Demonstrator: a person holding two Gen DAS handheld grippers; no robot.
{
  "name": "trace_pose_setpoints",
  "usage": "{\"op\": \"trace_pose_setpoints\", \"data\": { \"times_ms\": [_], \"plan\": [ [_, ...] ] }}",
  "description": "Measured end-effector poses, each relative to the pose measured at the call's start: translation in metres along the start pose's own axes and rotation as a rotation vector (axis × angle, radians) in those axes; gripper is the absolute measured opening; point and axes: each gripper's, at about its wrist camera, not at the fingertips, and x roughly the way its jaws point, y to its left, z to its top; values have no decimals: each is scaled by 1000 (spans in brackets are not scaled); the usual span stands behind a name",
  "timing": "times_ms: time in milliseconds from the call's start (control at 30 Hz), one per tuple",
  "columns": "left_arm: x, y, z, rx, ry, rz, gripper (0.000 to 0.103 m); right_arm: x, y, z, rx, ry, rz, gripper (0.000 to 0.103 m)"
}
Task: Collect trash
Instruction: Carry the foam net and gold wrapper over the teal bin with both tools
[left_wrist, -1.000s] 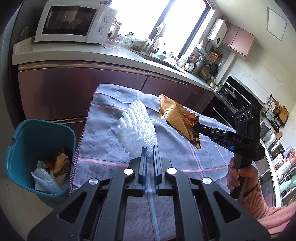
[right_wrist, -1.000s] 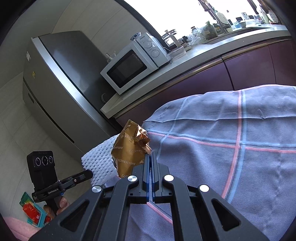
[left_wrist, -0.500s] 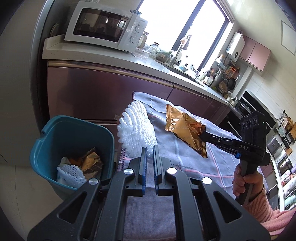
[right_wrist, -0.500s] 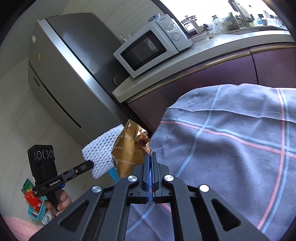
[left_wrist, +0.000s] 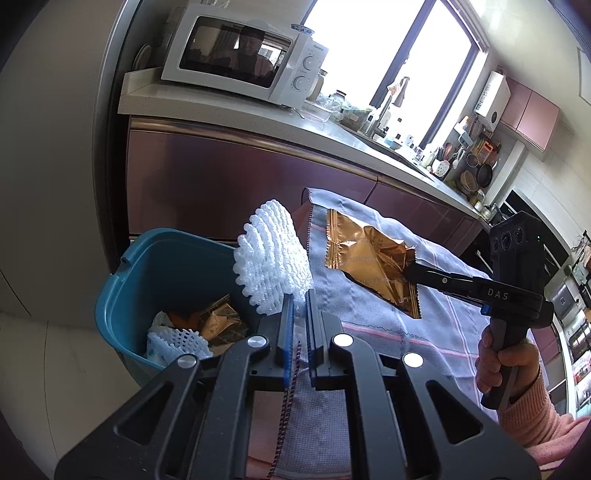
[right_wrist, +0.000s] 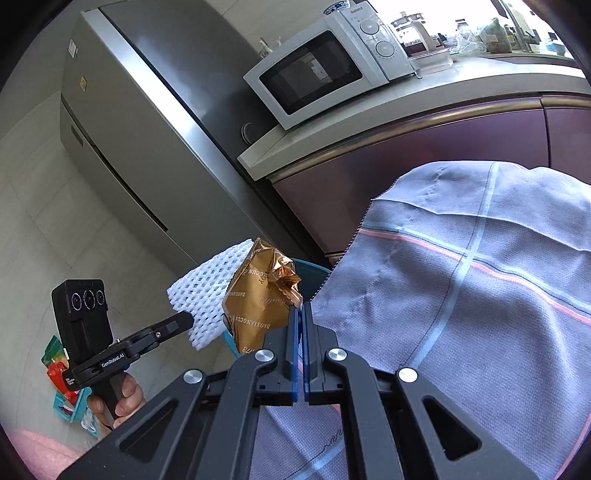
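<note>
White foam net (left_wrist: 271, 254) in left jaws, one gold wrapper (right_wrist: 258, 299) in right.

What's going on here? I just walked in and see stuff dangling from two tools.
A person is clearing trash with a handheld gripper in each hand. The left gripper is shut on a white foam net, held near the rim of the teal bin. The right gripper is shut on a gold wrapper over the checked cloth. The bin already holds similar trash.
</note>
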Motion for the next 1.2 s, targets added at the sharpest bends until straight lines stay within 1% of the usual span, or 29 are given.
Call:
{"op": "trace_pose_setpoints", "data": {
  "times_ms": [533, 1200],
  "plan": [
    [0, 35, 1, -38, -1, 68, 7, 39, 17, 14, -39, 68, -4, 1],
    [12, 58, -1, -71, 18, 117, 7, 70, 31, 19, -46, 126, -32, 1]
  ]
}}
